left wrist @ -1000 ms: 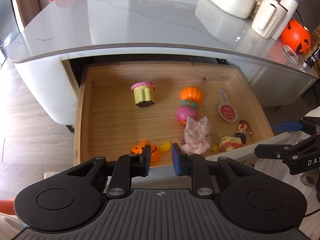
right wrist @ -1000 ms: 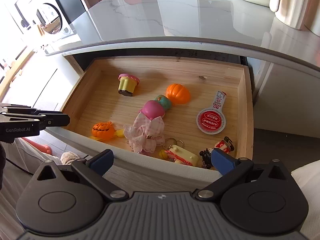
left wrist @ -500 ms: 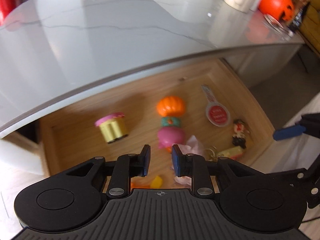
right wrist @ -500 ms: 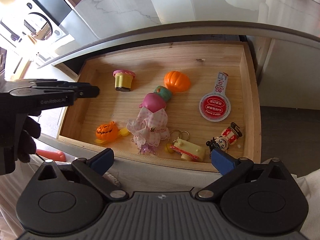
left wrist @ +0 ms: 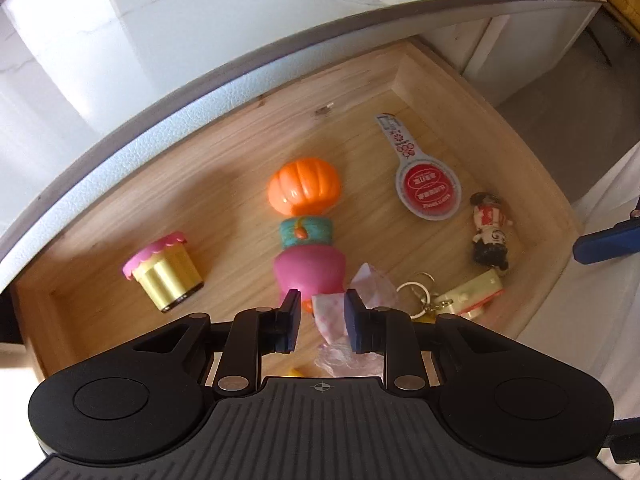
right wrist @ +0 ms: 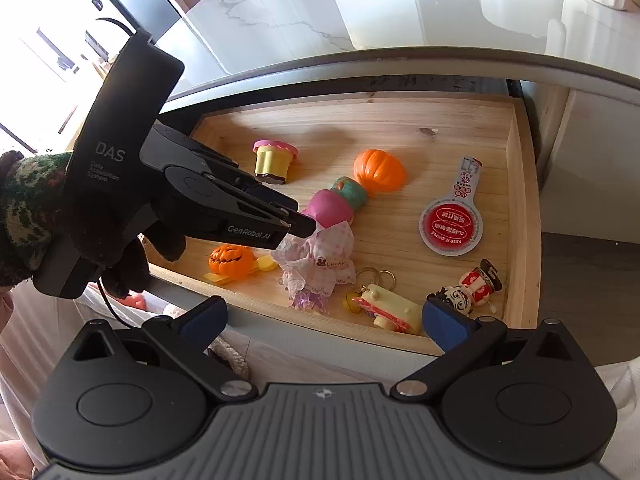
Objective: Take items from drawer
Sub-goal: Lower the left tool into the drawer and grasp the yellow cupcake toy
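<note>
Drawer is standing open under the countertop, w/ several small toys lying on its wooden floor. Using the pink doll as landmark: it is lying mid-drawer, head end touching a teal piece and the plain orange pumpkin toward the back; its frilly pink dress is spreading toward the front wall.

You are holding the left gripper steeply nose-down right over the doll's dress. Jaws are standing partly spread, a narrow gap, w/ dress fabric showing between the pads; pads are not yet pressing on it. From the right wrist view I cannot tell whether the tips are touching the cloth.

Right gripper is waiting outside the front wall, jaws spread wide, gripping nothing.

Other items rel. to the doll: cupcake toy well to its left, jack-o'-lantern toy just beside the dress on the front-left, keychain near the dress on the front-right, red round tag and small figurine further right.

Advice: you are aiming at loose fabric, and a pinch on 1 frill is likely to slip. Consider going lower and taking the body under the dress, or a thick bunch of cloth. Keep clear of the key rings when lifting.
</note>
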Motion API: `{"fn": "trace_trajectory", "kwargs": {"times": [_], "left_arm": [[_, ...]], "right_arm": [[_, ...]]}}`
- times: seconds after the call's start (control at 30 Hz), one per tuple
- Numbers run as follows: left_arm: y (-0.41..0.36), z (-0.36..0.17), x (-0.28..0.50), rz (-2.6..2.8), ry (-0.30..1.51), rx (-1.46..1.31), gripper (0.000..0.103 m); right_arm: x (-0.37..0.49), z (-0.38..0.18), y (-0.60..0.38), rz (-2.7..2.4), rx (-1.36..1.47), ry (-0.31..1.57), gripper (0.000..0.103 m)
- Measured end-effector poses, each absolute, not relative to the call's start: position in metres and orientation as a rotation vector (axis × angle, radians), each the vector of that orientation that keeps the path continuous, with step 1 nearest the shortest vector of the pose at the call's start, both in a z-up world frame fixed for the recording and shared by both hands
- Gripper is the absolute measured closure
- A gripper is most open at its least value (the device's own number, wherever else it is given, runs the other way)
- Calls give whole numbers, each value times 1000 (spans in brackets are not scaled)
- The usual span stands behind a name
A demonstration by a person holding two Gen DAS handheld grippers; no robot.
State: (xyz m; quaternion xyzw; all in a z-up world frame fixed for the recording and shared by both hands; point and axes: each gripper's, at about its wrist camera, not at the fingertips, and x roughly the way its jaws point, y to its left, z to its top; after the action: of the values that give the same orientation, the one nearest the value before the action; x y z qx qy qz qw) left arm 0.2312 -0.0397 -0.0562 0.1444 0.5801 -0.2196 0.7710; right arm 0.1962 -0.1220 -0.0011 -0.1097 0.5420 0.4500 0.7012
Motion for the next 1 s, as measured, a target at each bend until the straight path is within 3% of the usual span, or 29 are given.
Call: {"fn": "trace_trajectory", "kwargs": {"times": [0.27,0.6,0.77,0.9,1.0], "left_arm": [[9,-38,231,-327,1167,253,75],[47,-54,261,-57,1110,-50,74],[46,-72,275,-57,1235,-61,71],[51,-76,277,-35,1262,-101,62],[54,-77,282,-24,1266,-123,63]], "right_arm": [[198,-4,-121,1001,-244,1226,0],[203,-6,-123,1016,-223,1245,0],[202,-5,-123,1022,-228,1235,0],[202,-5,-123,1024,-231,1232,0],[202,-5,-123,1023,-232,1233,0]]}}
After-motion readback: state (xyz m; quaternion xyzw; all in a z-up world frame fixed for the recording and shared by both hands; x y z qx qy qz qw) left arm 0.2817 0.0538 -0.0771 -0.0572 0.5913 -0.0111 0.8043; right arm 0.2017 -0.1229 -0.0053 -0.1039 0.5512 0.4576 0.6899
